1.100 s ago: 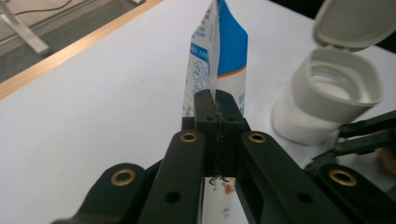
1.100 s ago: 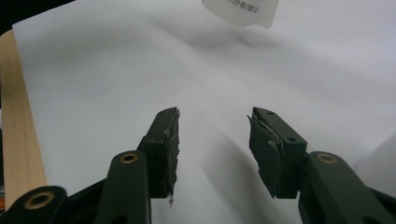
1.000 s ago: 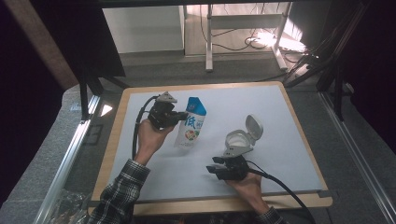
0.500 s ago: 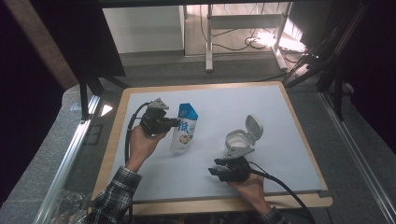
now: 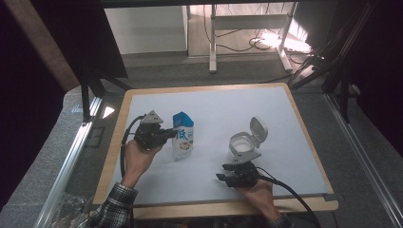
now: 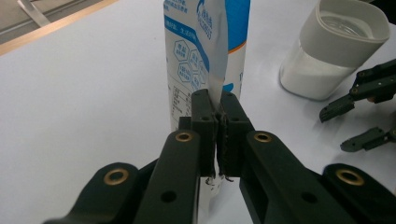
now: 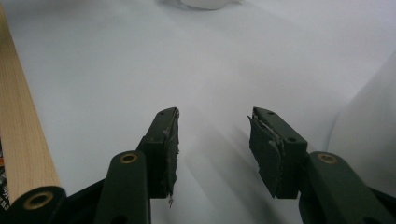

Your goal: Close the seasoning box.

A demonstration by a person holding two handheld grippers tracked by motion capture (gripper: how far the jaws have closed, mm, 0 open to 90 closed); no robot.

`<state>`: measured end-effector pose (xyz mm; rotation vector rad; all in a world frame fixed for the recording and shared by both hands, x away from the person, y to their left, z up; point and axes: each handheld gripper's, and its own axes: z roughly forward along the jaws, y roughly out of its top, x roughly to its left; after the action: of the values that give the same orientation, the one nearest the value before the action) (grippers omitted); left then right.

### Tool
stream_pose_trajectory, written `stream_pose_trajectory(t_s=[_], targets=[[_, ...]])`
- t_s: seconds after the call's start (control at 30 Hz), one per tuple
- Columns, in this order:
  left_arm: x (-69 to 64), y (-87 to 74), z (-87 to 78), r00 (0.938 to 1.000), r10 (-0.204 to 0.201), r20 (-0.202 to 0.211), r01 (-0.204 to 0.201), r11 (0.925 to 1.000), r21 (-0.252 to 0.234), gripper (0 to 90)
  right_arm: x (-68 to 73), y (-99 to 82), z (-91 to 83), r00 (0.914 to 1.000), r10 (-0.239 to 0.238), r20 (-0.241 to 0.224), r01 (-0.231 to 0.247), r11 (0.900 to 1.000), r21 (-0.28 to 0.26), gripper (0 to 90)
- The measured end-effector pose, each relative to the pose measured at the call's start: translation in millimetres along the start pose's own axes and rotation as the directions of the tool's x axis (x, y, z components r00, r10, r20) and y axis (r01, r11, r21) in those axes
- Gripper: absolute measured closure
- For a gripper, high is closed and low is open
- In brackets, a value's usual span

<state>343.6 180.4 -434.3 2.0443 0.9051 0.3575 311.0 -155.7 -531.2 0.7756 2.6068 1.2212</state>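
Left gripper (image 6: 217, 114) is clenched on the thin side seam of the blue-and-white pouch (image 5: 183, 141), which stands upright on the white table (image 5: 285, 123) left of centre, w/ the white container (image 5: 241, 145) off to its right, lid (image 5: 258, 128) flipped open and what looks like white powder inside. Right gripper (image 7: 214, 140) has its jaws apart w/ nothing between them, resting low near the table's front edge, just in front of the container. Main risk as I see it: grip is only on a narrow flap of film, so if the pouch gets lifted or tipped, the weight could make the seam slide out from between the pads & the pouch drops or flops over. Pinch sits low on the pouch, so the top may sag sideways once it's off the table. Can't tell if the pouch top is cut open; if it is, a slip means spilled contents on the sheet. 2nd risk: container isn't held by anything, so a knock from the pouch or the right gripper could shove or topple it, esp. w/ the lid hanging off one side. Pour aimed badly = powder missing the opening.
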Motion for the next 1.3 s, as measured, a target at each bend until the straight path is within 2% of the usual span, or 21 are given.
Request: stream_pose_trajectory(t_s=[0.3, 0.43, 0.93, 1.3], targets=[[-6.4, -21.4, -7.8, 0.9995, -0.031, -0.003, 0.031, 0.9984, -0.047, 84.6, -2.0, -5.8, -5.7, 0.9999, 0.010, 0.009, -0.010, 0.9999, 0.010, 52.1], [-7.5, -23.6, -8.1, 0.9994, -0.034, -0.005, 0.034, 0.9981, -0.052, 81.7, -2.6, -6.9, -8.8, 0.9999, 0.012, 0.011, -0.012, 0.9999, 0.009, 52.1], [-11.8, -29.2, -1.4, 0.9988, -0.039, -0.028, 0.037, 0.9971, -0.066, 57.3, -6.8, -12.5, -17.8, 0.9994, 0.024, 0.023, -0.025, 0.9996, 0.013, 51.8], [-14.6, -34.8, 1.3, 0.9975, -0.057, -0.042, 0.054, 0.9962, -0.069, 44.4, -11.2, -17.4, -26.7, 0.9982, 0.039, 0.045, -0.040, 0.9991, 0.015, 51.5]])
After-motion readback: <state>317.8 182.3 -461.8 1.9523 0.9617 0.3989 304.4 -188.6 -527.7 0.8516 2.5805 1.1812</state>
